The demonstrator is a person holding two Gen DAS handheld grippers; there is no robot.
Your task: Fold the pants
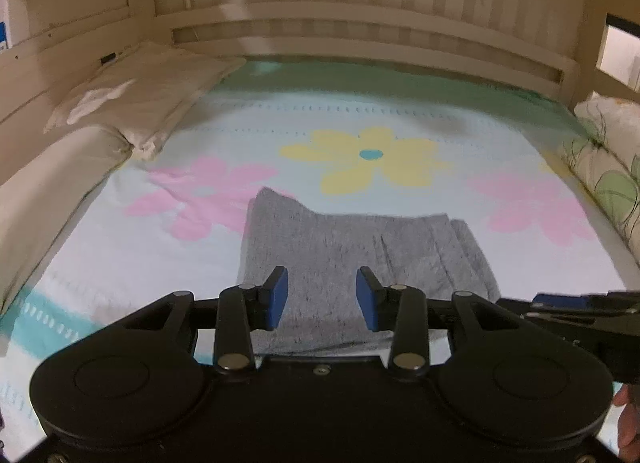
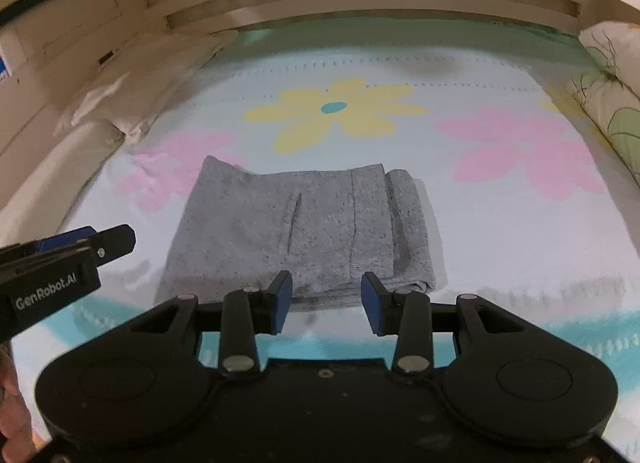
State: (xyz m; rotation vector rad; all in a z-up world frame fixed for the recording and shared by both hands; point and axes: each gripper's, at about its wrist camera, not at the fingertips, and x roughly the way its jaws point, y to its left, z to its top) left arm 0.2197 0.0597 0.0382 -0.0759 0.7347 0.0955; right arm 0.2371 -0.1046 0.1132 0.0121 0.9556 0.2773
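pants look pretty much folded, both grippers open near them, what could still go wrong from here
1. The left gripper hovers open right over the near edge of the grey pants; a careless pull back could snag and lift the top layer.
2. The rolled layers at the stack's right edge look loose and might spring open if nudged.
3. The floral bedsheet is soft, so pressing or sliding the stack may skew the fold.

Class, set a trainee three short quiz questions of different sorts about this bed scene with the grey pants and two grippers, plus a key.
1. True or false: the left gripper grips the grey pants.
2. What colour is the flower beyond the pants? A yellow B red C black
3. Fill in: the right gripper has its jaws ____.

Key: 1 false, both grippers are open and hold nothing; 2 A; 3 open.
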